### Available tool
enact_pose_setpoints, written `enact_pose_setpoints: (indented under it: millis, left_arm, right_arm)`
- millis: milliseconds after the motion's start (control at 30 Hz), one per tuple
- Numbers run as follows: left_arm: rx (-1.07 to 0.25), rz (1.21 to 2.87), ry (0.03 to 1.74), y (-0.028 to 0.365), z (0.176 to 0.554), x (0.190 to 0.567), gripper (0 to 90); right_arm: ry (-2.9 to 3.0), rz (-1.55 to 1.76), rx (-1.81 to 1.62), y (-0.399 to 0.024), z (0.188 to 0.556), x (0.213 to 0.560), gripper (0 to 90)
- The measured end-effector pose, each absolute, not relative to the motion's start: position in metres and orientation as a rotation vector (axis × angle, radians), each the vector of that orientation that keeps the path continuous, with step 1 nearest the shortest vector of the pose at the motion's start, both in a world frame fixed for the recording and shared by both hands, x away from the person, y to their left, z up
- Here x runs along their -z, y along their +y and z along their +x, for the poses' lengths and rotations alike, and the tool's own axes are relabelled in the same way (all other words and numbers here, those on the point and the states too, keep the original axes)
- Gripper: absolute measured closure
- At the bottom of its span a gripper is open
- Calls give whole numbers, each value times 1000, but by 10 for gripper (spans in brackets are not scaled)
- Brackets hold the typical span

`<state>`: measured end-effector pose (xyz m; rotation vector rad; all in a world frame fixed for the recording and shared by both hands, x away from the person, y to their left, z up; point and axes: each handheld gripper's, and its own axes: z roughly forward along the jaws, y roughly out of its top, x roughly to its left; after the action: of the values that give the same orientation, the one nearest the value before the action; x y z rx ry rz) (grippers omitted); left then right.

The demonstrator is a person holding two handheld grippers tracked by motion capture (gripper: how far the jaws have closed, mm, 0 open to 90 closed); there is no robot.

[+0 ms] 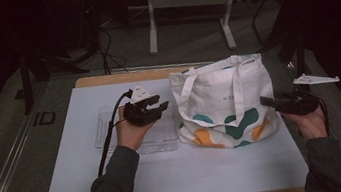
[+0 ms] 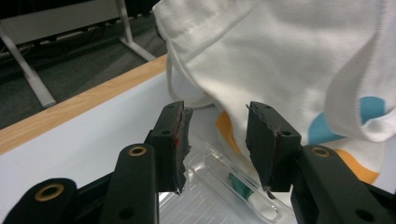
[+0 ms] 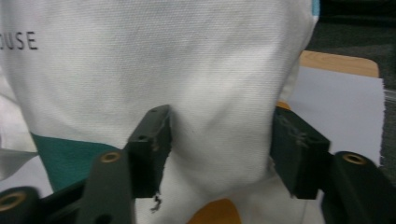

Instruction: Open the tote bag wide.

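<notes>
The bag (image 1: 225,103) stands upright, handles up, between the open left tool (image 1: 160,108) and open right tool (image 1: 266,101).

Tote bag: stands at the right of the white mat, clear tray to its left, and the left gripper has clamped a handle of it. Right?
Not quite. The left gripper holds nothing: in the left gripper view its jaws stand apart over the clear tray, short of the tote bag. The rest is right: bag at the right of the white mat, tray to its left.
</notes>
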<state>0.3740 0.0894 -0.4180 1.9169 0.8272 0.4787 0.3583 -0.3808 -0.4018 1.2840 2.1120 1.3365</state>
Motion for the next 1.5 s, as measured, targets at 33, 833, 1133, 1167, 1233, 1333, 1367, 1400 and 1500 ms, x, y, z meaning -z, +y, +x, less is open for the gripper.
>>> enact_pose_setpoints:
  millis: [33,833,1133,1167,1233,1333,1367,1400,1500]
  left_arm:
    - [-483,1923,831,88,376,419,577]
    - [-378,1893,892,58,424,427,530]
    - [-346,1880,911,50,430,431,512]
    - [-336,1878,910,50,431,431,515]
    - [-320,1875,910,51,432,432,524]
    - [-307,1874,901,52,432,432,559]
    - [-310,1875,896,52,432,432,578]
    - [-312,1876,892,52,432,431,605]
    - [-310,1875,880,52,430,431,703]
  right_arm:
    - [2110,1283,-1335,-381,358,402,459]
    - [2105,1219,-1274,-376,355,406,876]
    - [2110,1206,-1270,-377,354,405,881]
    - [2111,1206,-1269,-377,354,405,881]
    - [2111,1204,-1269,-377,353,404,881]
    - [2110,1201,-1267,-377,353,404,881]
    - [2109,1200,-1268,-377,354,405,881]
    - [2109,1201,-1270,-377,353,405,881]
    - [2107,1198,-1274,-378,353,405,881]
